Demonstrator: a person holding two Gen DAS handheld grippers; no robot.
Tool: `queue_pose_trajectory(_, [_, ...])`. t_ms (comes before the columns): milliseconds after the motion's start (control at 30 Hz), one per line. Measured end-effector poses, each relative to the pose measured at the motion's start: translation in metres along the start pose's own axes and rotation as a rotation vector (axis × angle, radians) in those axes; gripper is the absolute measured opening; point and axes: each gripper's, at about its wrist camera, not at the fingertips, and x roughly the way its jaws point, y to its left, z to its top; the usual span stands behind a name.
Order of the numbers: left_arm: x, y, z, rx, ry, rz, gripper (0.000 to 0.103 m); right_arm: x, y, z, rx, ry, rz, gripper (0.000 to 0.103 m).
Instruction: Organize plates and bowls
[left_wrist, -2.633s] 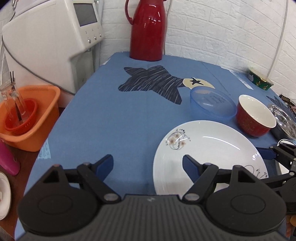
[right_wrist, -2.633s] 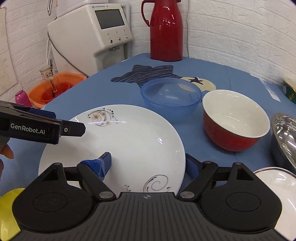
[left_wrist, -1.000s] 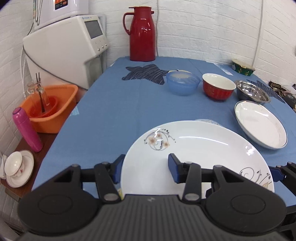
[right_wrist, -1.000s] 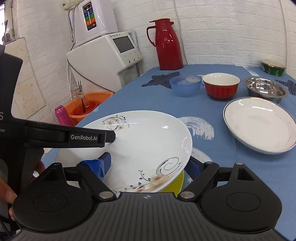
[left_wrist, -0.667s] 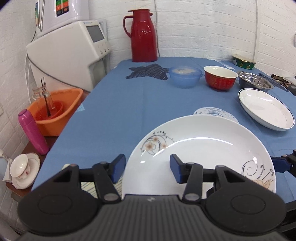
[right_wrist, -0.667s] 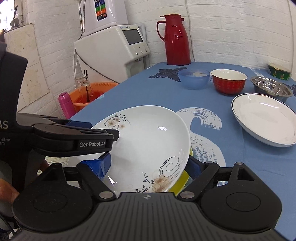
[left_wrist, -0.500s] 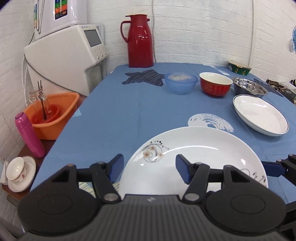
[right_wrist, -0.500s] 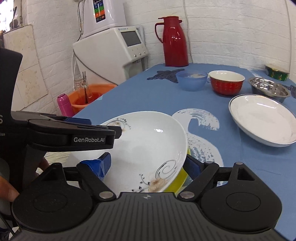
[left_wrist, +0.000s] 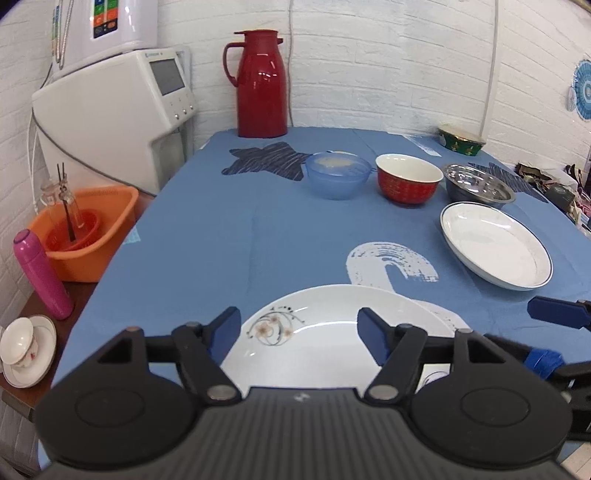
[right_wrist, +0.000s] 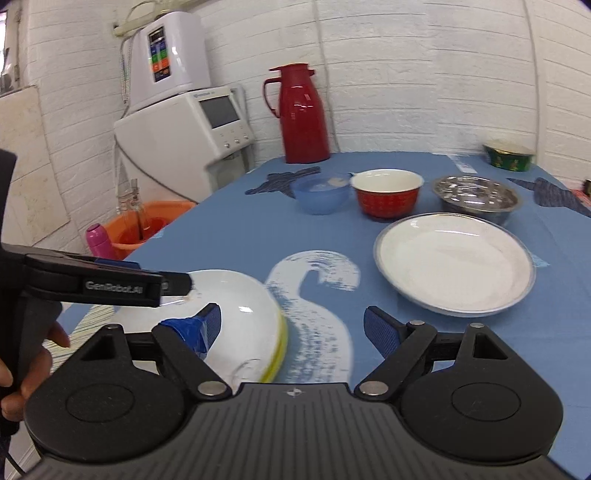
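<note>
A white plate with a flower print (left_wrist: 325, 332) lies on a yellow plate (right_wrist: 282, 343) at the near edge of the blue table (left_wrist: 207, 240). My left gripper (left_wrist: 299, 330) hovers just over the flowered plate, open, its blue pads wide apart. My right gripper (right_wrist: 295, 328) is open too, its left pad by the plate's right rim (right_wrist: 258, 295), the gap over bare cloth. A second white plate with a dark rim (left_wrist: 495, 251) lies at the right. Behind it stand a blue bowl (left_wrist: 336, 177), a red bowl (left_wrist: 408, 182) and a steel bowl (left_wrist: 478, 184).
A red thermos (left_wrist: 260, 85) and a green bowl (left_wrist: 460, 140) stand at the back by the brick wall. Left of the table are a white water machine (left_wrist: 110, 110), an orange basin (left_wrist: 88, 229), a pink bottle (left_wrist: 40, 277) and a cup on a saucer (left_wrist: 22, 343).
Both grippers carried the flowered plate back from beside the bowls to the near edge and lowered it onto the yellow plate. The left gripper's fingers have spread apart and the right has shifted right.
</note>
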Motion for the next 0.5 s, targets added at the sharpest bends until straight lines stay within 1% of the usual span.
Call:
queue_pose_trajectory(33, [0.003,-0.004,0.003,0.002,0.011,-0.019,0.071,-0.003,-0.011,0.002,0.004,0.002,-0.035,0.071])
queue_pose_trajectory(167, [0.023,-0.027,0.025,0.026,0.063,-0.140,0.072,-0.010,-0.059,0.015,0.029,0.017,-0.178,0.072])
queue_pose_trajectory(233, [0.038,-0.041,0.039,0.036,0.096,-0.201,0.072,-0.009,-0.083,0.022,0.049,0.027,-0.232,0.072])
queue_pose_trajectory(300, [0.056,-0.056,0.055,0.042,0.131,-0.271,0.072,-0.002,-0.102,0.027,0.061,0.043,-0.262,0.072])
queue_pose_trajectory(367, [0.077,-0.071,0.068,0.043,0.171,-0.313,0.072,0.009,-0.118,0.030,0.074,0.063,-0.279,0.072])
queue_pose_trajectory(433, [0.101,-0.089,0.079,0.065,0.213,-0.330,0.072,0.022,-0.130,0.032,0.085,0.081,-0.281,0.072])
queue_pose_trajectory(500, [0.124,-0.104,0.088,0.075,0.251,-0.322,0.072,0.036,-0.139,0.032,0.092,0.105,-0.274,0.072])
